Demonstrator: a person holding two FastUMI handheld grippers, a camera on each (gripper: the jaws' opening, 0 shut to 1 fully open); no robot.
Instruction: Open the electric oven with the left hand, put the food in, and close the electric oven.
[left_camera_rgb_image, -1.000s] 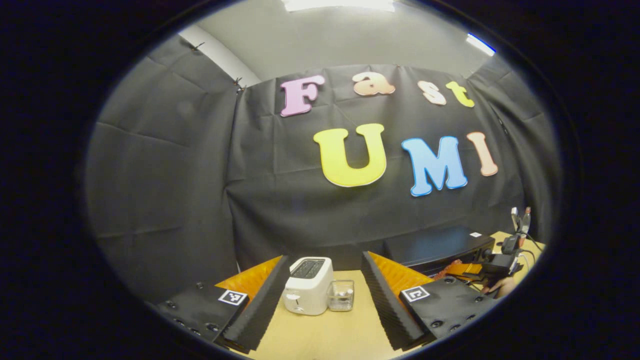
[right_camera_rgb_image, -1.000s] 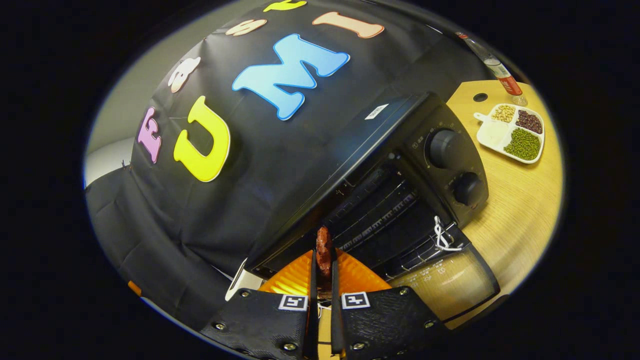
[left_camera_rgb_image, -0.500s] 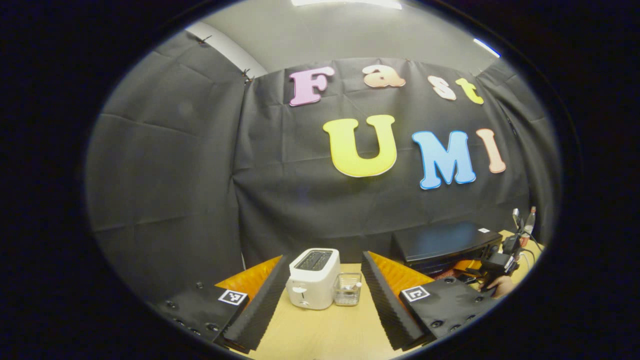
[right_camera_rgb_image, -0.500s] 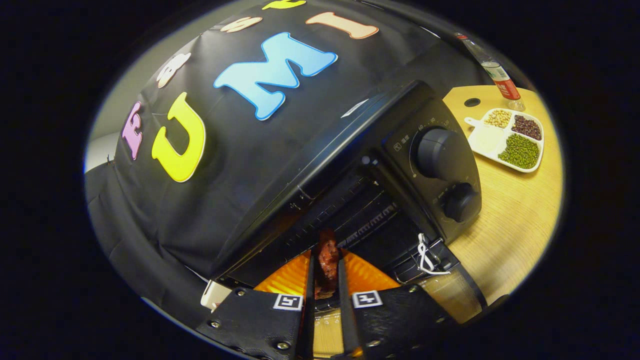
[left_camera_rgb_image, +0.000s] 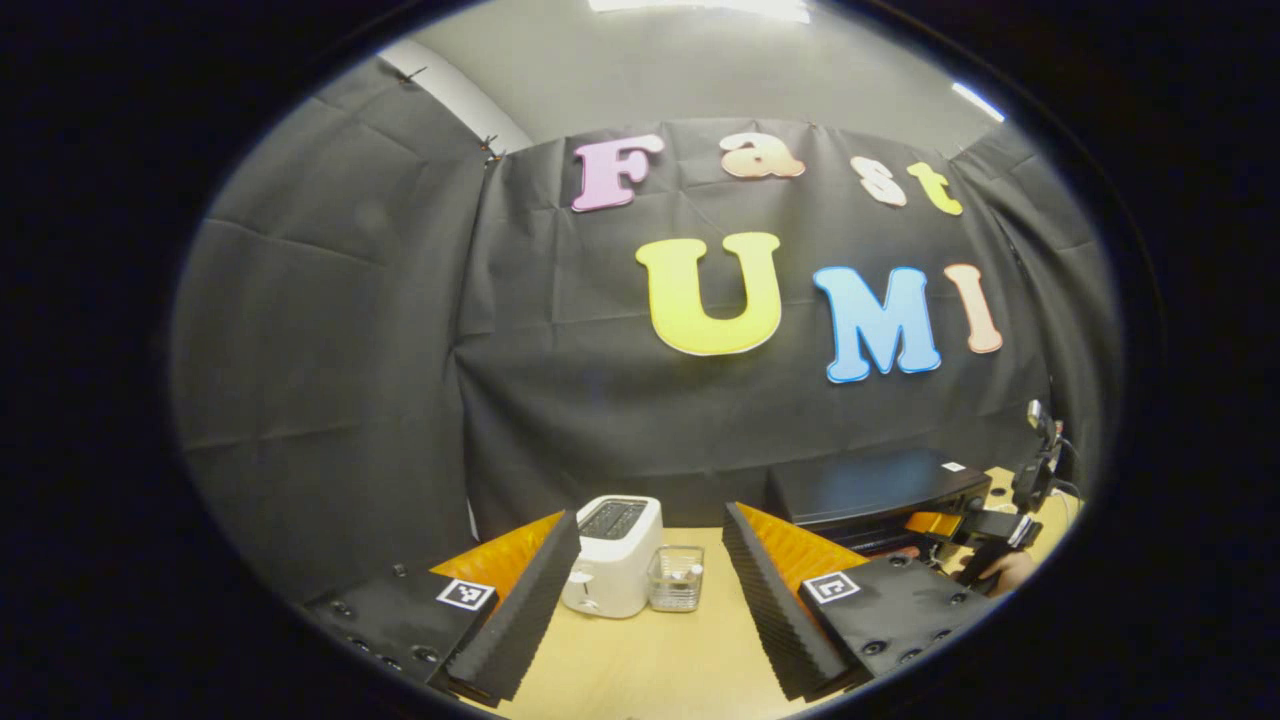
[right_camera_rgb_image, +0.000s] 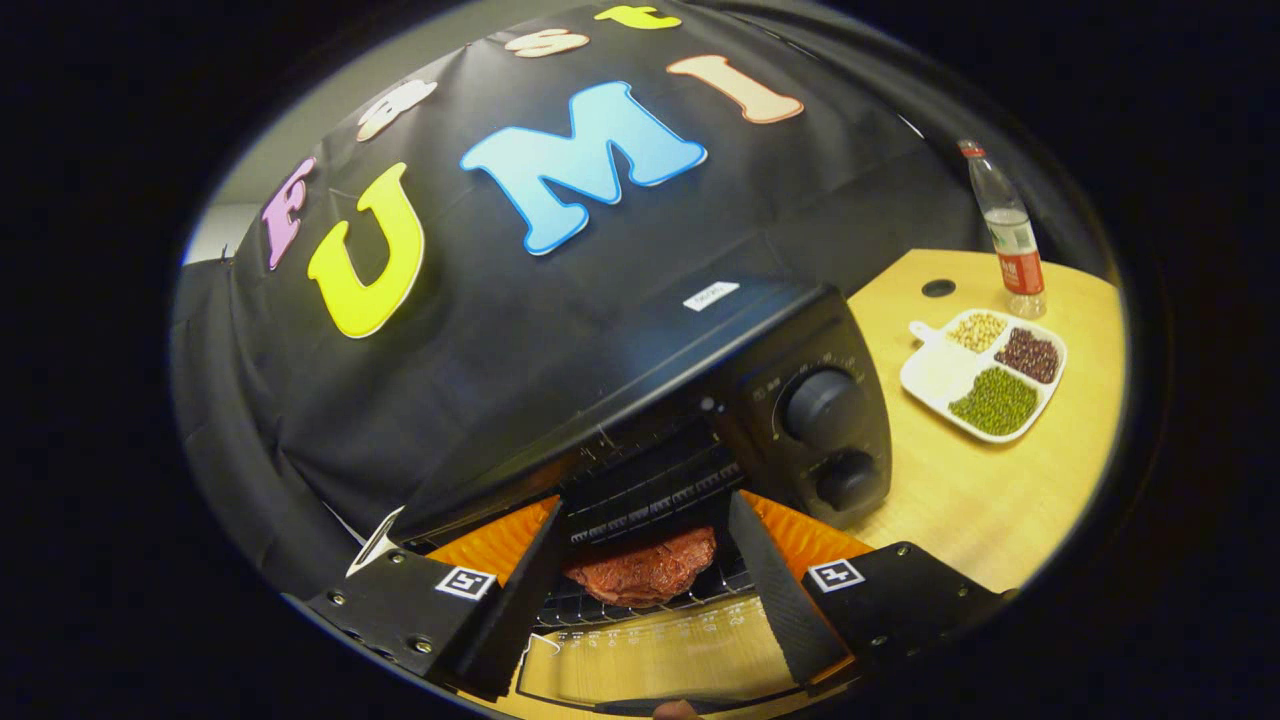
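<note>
your right claw (right_camera_rgb_image: 640, 590) stands wide and empty at the oven (right_camera_rgb_image: 700, 400) mouth, with the food (right_camera_rgb_image: 642, 567) lying flat on the rack at its 12 o'clock, just ahead between the fingers, long axis 9-to-3. the dropped door (right_camera_rgb_image: 650, 665) lies under that claw, and closing falls to your left claw (left_camera_rgb_image: 645, 610), also wide with nothing in it, aimed at the toaster (left_camera_rgb_image: 612, 555) and glass (left_camera_rgb_image: 674, 578) on the counter (left_camera_rgb_image: 640, 660). from there the oven sits at 3 o'clock, so i judge you must clear the right claw and swing the left across.
</note>
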